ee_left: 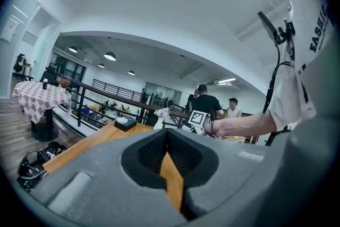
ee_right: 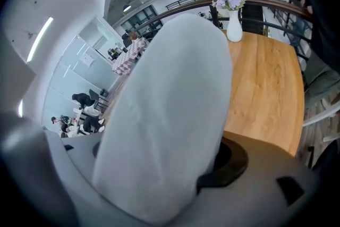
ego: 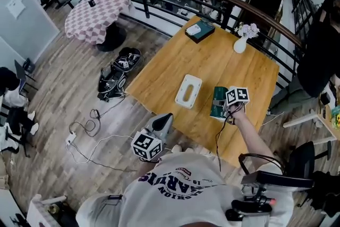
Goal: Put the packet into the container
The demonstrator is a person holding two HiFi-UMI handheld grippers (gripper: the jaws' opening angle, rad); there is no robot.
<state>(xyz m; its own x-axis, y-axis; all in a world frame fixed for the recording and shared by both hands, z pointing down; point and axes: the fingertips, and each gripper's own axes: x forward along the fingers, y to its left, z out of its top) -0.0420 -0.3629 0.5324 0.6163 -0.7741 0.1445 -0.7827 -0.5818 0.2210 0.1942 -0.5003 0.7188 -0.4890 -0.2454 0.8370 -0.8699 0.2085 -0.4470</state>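
At the left we see the left gripper [ego: 166,118] off the near corner of the bench [ego: 249,77], above the floor beside it. In its own view the jaws stand almost together, with only a thin sliver of wood showing between the dark pads and nothing held there. The person's shirt cuts off much of that gripper's rear in the head view.

Further right, the white container [ego: 188,91] lies flat on the bench with a long slot in its top. We cannot see inside it.

Just beside it, to the right, is the green packet [ego: 218,102], clamped in the jaws of the right gripper [ego: 229,109]. We cannot tell whether the packet rests on the wood or hangs slightly above it. The marker cube hides the jaw tips from above. In the right gripper view a pale face of the packet fills most of the frame, blocking everything to the left.

At the far edge stand a dark box [ego: 200,31] and a white vase [ego: 240,44] of flowers.
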